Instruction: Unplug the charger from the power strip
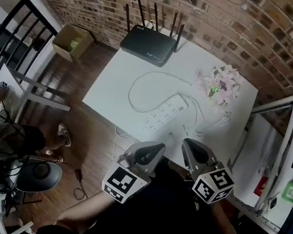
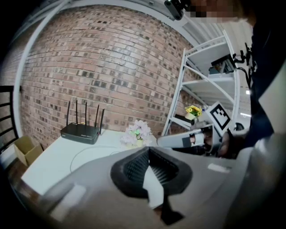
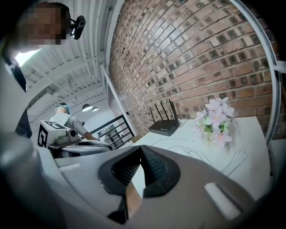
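Power strip (image 1: 163, 112) lies on table (image 1: 112, 90), white on white, long axis running near-left to far-right; we cannot single out charger; white leads (image 1: 210, 123) trail off strip's right side; strip sits just ahead of both tools; left gripper (image 1: 154, 149) and right gripper (image 1: 188, 145) both fully closed, empty, at table's near edge; we judge right gripper nearer the leads.

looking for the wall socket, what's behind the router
Only the brick wall shows behind the router and its antennas. Its rear face and the wall below the table edge are covered, so no socket can be seen.
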{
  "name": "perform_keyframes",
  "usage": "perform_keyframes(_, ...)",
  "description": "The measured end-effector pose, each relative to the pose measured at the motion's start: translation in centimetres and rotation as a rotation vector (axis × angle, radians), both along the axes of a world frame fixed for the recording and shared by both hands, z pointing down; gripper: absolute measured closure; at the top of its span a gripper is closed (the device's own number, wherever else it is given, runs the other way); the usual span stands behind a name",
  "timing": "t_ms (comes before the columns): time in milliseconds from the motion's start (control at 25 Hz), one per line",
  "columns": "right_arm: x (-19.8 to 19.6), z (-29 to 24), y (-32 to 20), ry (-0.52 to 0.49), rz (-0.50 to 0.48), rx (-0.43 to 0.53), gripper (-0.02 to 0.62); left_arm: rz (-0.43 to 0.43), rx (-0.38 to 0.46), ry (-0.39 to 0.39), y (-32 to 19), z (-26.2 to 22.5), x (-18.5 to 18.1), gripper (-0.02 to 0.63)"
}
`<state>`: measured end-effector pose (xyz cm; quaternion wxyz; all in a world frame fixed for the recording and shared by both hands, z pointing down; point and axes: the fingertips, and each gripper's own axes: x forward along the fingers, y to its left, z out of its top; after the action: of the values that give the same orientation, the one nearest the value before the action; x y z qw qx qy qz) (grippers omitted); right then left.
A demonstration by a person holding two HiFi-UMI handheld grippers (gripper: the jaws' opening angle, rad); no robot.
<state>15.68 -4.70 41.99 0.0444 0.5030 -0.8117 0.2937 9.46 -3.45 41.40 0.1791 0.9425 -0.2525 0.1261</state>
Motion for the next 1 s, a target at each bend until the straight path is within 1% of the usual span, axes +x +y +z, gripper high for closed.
perform_keyframes(1000, -0.5, -0.53, 0.1, 0.018, -0.016, 0.014, 0.584, -0.019, -0.005, -0.002, -0.03, 0.17, -0.63, 0.6)
